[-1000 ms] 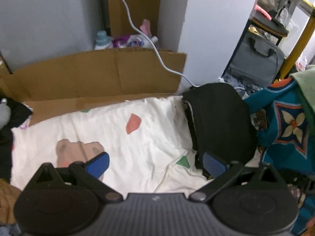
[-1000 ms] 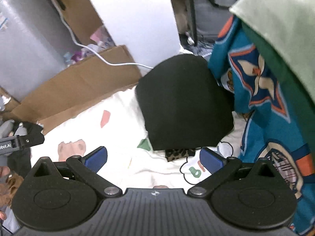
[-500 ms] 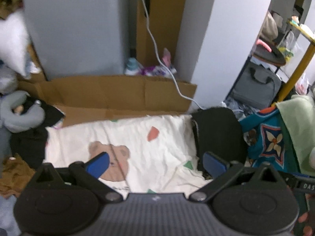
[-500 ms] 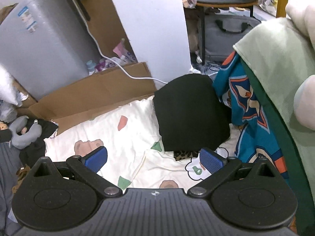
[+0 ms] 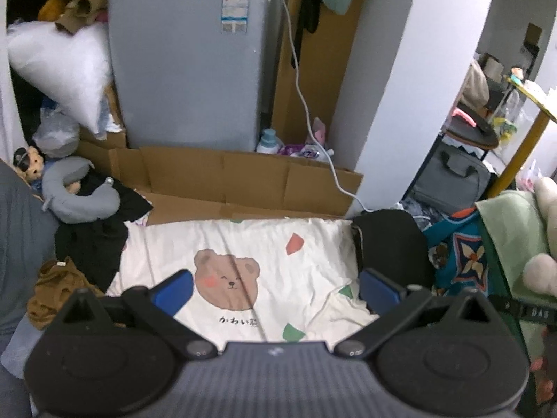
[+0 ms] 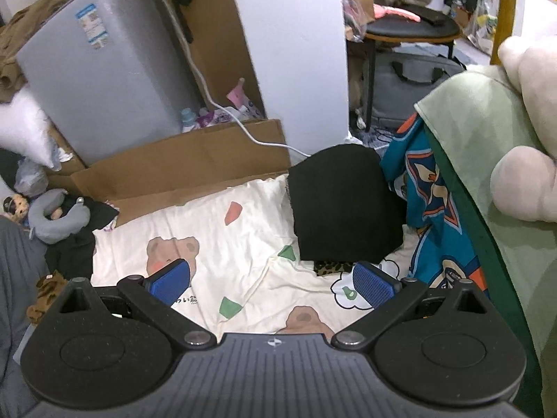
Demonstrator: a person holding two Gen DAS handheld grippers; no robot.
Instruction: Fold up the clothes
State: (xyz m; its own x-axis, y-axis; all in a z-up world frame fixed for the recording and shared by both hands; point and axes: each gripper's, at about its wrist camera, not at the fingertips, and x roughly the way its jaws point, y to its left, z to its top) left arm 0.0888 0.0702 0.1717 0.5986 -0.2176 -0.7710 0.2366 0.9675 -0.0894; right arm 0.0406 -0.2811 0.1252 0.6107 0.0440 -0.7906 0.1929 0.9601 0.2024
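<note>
Clearly spread wide, left gripper (image 5: 275,287) fingers empty above bear-print sheet (image 5: 243,244), right gripper (image 6: 271,280) likewise released, touching nothing

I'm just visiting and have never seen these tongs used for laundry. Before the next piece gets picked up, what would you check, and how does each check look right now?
1. Left tongs open and empty: ok, pads spread, nothing between them.
2. Right tongs open and empty: ok.
3. Black folded garment set aside neatly: ok, it lies flat at the far right of the bear-print sheet.
4. Folding space on the sheet: ok, its middle is bare, though wrinkled.
5. Next garment within reach: cannot tell; a dark heap lies left, a teal patterned cloth right.
6. White cable clear of the work: ok, it runs behind the cardboard.
</note>
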